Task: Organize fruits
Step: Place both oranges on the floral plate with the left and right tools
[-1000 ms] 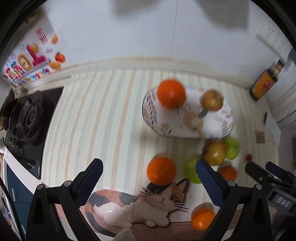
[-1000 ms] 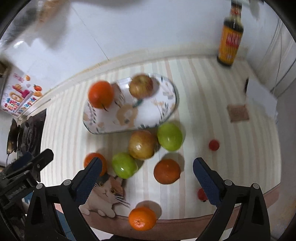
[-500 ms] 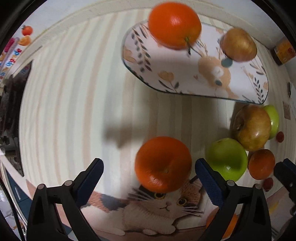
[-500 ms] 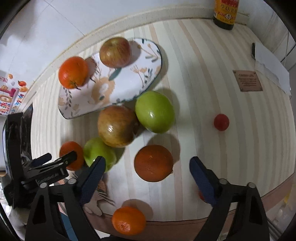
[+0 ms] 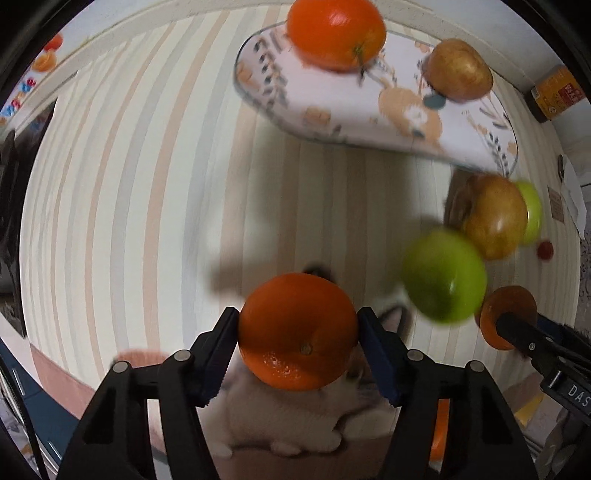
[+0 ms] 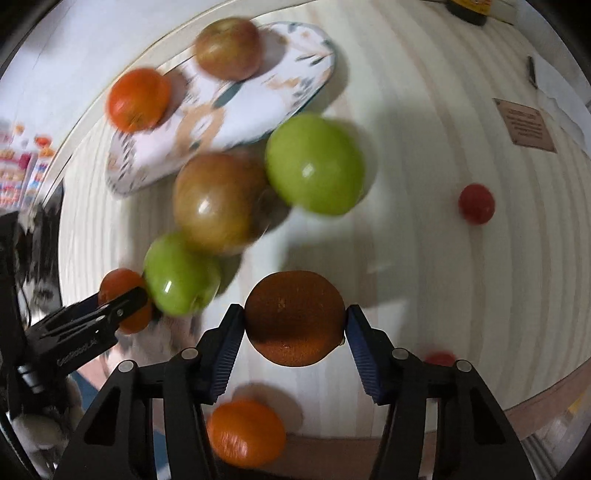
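My left gripper point(image 5: 297, 332) is shut on a bright orange point(image 5: 297, 339), its blue pads pressed on both sides. My right gripper point(image 6: 294, 325) is shut on a darker orange point(image 6: 294, 317) the same way. The patterned oval plate point(image 5: 388, 114) lies ahead with an orange point(image 5: 336, 33) and a brownish apple point(image 5: 458, 70) on it; it also shows in the right wrist view point(image 6: 236, 110). A brownish apple point(image 6: 218, 203) and two green apples point(image 6: 314, 162) point(image 6: 181, 273) sit just before the plate.
A loose orange point(image 6: 245, 432) lies by the front edge. Small red fruits point(image 6: 476, 203) point(image 6: 439, 358) lie to the right. A cat figure point(image 5: 295, 417) sits under the left gripper. A sauce bottle point(image 5: 554, 92) stands at the back right, a stove point(image 5: 11, 206) at the left.
Both grippers have dropped lower and closed: the left onto the bright orange by the cat figure, the right onto the darker orange. Half a second ago both stood open above the fruit.
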A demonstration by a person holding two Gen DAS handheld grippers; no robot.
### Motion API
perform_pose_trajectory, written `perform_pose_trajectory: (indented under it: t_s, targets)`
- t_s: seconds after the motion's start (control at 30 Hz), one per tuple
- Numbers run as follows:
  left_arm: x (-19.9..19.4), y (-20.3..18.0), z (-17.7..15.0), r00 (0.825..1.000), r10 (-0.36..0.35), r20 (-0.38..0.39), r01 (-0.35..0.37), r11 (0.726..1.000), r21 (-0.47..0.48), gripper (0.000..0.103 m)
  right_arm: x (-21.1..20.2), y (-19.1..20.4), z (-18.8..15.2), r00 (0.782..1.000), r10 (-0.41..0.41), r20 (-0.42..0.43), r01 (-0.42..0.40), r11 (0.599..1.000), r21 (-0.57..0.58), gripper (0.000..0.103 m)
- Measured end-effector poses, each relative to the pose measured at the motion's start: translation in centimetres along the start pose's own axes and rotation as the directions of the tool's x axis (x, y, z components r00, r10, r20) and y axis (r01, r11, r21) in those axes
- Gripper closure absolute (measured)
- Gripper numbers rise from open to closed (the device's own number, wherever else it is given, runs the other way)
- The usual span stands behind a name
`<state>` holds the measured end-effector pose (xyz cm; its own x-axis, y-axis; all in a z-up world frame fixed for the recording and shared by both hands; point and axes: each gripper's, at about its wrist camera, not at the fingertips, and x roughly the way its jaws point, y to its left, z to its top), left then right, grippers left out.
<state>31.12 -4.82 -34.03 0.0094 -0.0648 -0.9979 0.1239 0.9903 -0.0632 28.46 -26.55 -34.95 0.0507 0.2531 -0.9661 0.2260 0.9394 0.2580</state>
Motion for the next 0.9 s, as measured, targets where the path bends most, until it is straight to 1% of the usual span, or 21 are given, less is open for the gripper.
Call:
perform_pose_trajectory:
  t_s: [0.07,0.1,0.13,0.2,0.23,0.27,0.43,0.57,0.63,0.77,0.83,0.9]
  targets:
    - [0.2,0.9,-1.6,1.0,-0.018,-0.016,0.018,1.0,-0.024,0.04,0.0,0.9,-1.0,1.0,-0.014,-0.007,0.014,0.999,-0.048,0.044]
    - [0.0,1.2,-2.1,0.999,-0.034,-0.002,0.034,0.999,-0.037,0.04,0.1,1.1,-1.4,1.0,-0.017,-0.011,0.017,0.998,-0.061,0.044]
    - [0.0,1.4,-2.5,1.0,-0.027,-0.007,0.027,0.999,-0.044,0.04,0.3,1.3,-1.6,1.0,-0.018,-0.015,0.017,0.998,-0.065,0.044]
    - [0.0,1.7,-2.9,0.999,-0.036,0.001,0.036,0.998,-0.055,0.04,1.2,1.2,-2.0,0.999,0.011,-0.035,-0.013,0.999,-0.041,0.043]
    - [0.0,1.7,-3.0,0.999,-0.039,0.002,0.039,0.998,-0.057,0.04,1.7,1.0,-2.1,0.998,0.04,-0.046,-0.041,0.999,-0.019,0.043]
    - [-0.1,1.6,-3.1,0.999,-0.04,0.0,0.04,0.997,-0.059,0.04,1.8,1.2,-2.4,0.998,0.054,-0.041,-0.054,0.999,-0.003,0.043]
    - [-0.2,2.1,-3.1,0.999,-0.034,0.002,0.034,0.998,-0.06,0.04,1.8,1.7,-2.5,0.999,0.043,-0.009,-0.043,0.999,-0.022,0.044]
    - [0.0,2.2,-2.3,1.0,-0.022,0.005,0.023,0.999,-0.043,0.041,1.4,1.3,-3.3,1.0,0.029,0.001,-0.029,0.999,-0.041,0.044]
    - [-1.2,2.0,-1.8,0.999,-0.029,0.02,0.029,0.999,-0.036,0.041,0.8,1.4,-3.2,0.999,0.043,0.01,-0.043,0.998,-0.042,0.044]
    - [-4.8,1.9,0.3,0.995,-0.053,0.09,0.055,0.998,-0.023,0.041,-2.6,1.8,-1.7,0.993,0.104,0.063,-0.102,0.994,-0.041,0.044]
    - [-6.7,1.9,1.7,0.989,-0.069,0.129,0.072,0.997,-0.019,0.041,-5.1,2.3,-0.1,0.983,0.14,0.115,-0.135,0.99,-0.052,0.044]
    - [-8.6,2.0,3.9,0.983,-0.082,0.165,0.086,0.996,-0.017,0.041,-6.7,2.6,1.6,0.976,0.155,0.156,-0.146,0.987,-0.063,0.044]
